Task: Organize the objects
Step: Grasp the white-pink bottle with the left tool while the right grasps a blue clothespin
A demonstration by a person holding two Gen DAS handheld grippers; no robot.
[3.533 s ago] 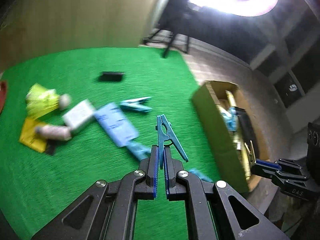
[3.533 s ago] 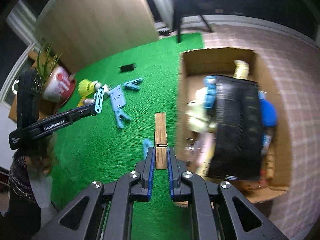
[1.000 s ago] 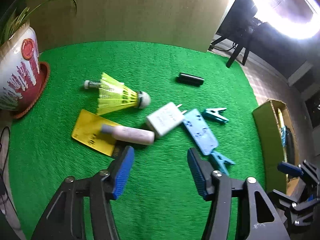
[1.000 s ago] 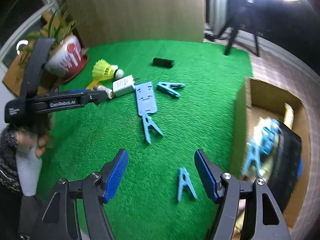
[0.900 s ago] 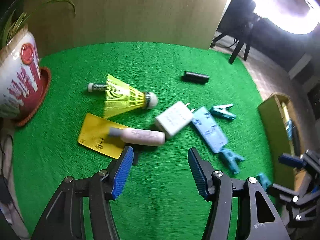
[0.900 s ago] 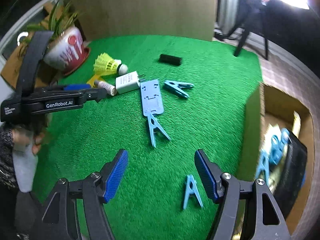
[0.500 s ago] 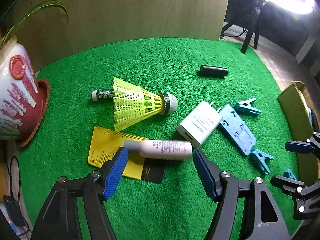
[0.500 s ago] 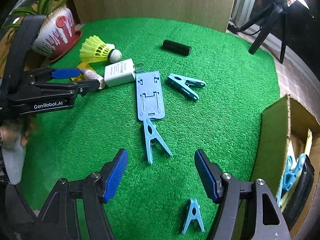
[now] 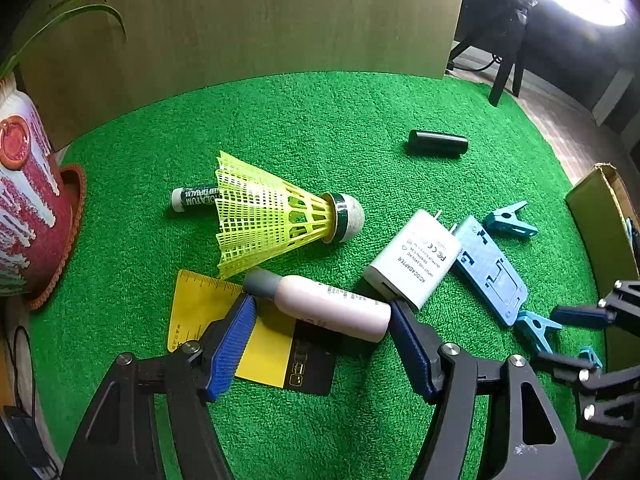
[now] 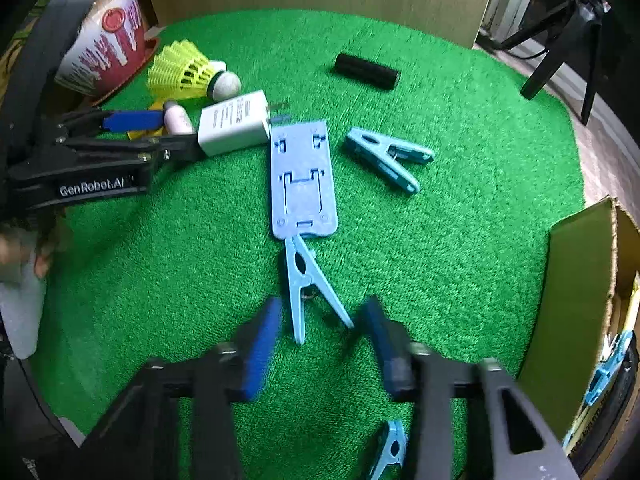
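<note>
so we're looking at a pink bottle [image 9: 326, 305] with a grey cap, lying on its side on the green turf mat [image 9: 320, 120], partly resting over a yellow ruler card [image 9: 208, 312]. our left gripper [image 9: 320, 322] is sitting spread wide with a blue pad on either side of the bottle, not squeezing it yet as far as we can tell. right next to the bottle a white power adapter [image 9: 414, 258] is lying, and its prongs are meeting a blue phone stand [image 10: 303, 180]. a yellow shuttlecock [image 9: 276, 216] is lying just behind, with a small dark tube [image 9: 194, 198] poking out past its skirt. over on our right gripper [image 10: 320, 332], the jaws are also spread apart, straddling the splayed legs of a light blue clothespin [image 10: 306, 284] whose tip is touching the stand's near edge. a teal clothespin [image 10: 386, 158] is lying beside the stand, a black cylinder [image 10: 366, 70] further back, and another blue clip [image 10: 390, 450] near us. the cardboard box [image 10: 576, 300] is sitting off the mat's right edge, a red and white pot [image 9: 28, 216] on the left.
</note>
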